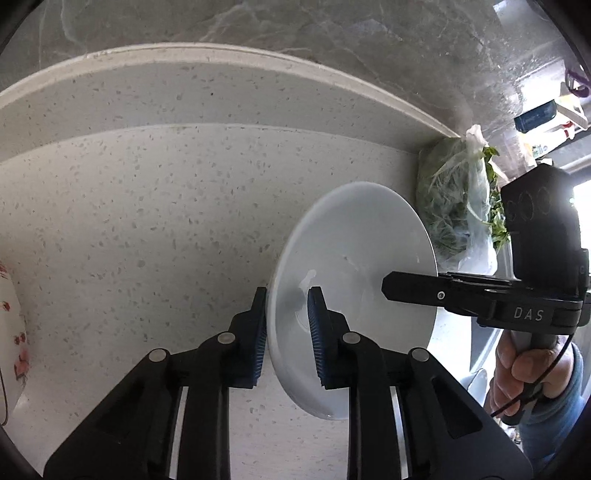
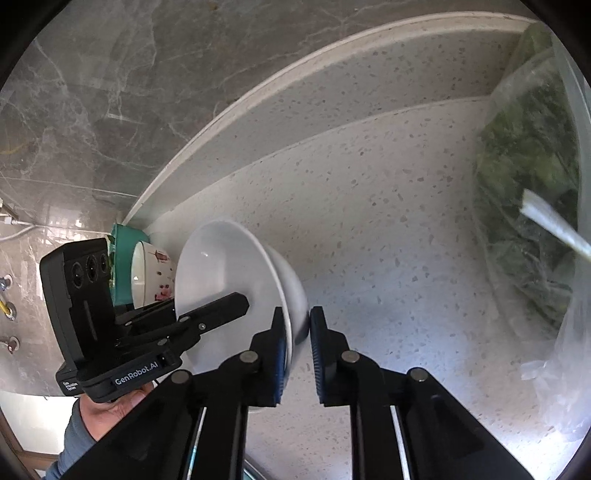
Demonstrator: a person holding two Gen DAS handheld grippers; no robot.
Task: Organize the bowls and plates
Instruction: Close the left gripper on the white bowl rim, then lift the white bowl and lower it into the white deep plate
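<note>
A white bowl [image 1: 354, 266] is held tilted on its side above the speckled counter [image 1: 147, 221]. My left gripper [image 1: 287, 332] has its fingers on either side of the bowl's rim, one inside, one outside. My right gripper [image 2: 297, 350] straddles the opposite rim of the same bowl [image 2: 221, 273] and shows in the left wrist view [image 1: 406, 288]. In the right wrist view, a white bowl with red flowers [image 2: 151, 273] and a teal dish [image 2: 123, 258] stand behind the left gripper's body [image 2: 210, 314].
A plastic bag of green leaves [image 1: 458, 206] lies at the counter's right, close to the bowl, and also shows in the right wrist view [image 2: 532, 206]. A raised speckled ledge [image 1: 221, 96] and a grey marble wall [image 1: 295, 26] run behind. A floral dish edge [image 1: 11, 325] is at far left.
</note>
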